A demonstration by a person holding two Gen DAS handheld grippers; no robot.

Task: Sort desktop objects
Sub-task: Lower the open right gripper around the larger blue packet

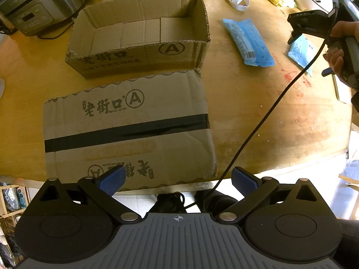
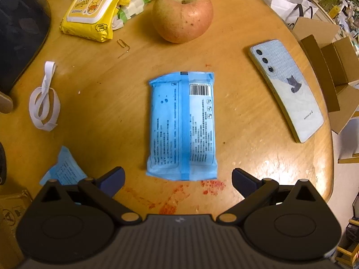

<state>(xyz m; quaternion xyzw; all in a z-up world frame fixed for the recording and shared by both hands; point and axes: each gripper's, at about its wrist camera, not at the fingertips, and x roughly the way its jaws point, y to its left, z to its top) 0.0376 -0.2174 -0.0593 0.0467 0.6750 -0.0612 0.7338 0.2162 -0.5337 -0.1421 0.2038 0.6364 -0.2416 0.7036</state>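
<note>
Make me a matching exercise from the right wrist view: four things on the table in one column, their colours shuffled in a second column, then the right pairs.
Things:
1. apple
2. wipes pack
3. long packet lying in front of the open tongs
4. ribbon loop

Colours:
A. white
B. light blue
C. red and yellowish
D. bright yellow

Pairs: 1-C, 2-D, 3-B, 4-A
</note>
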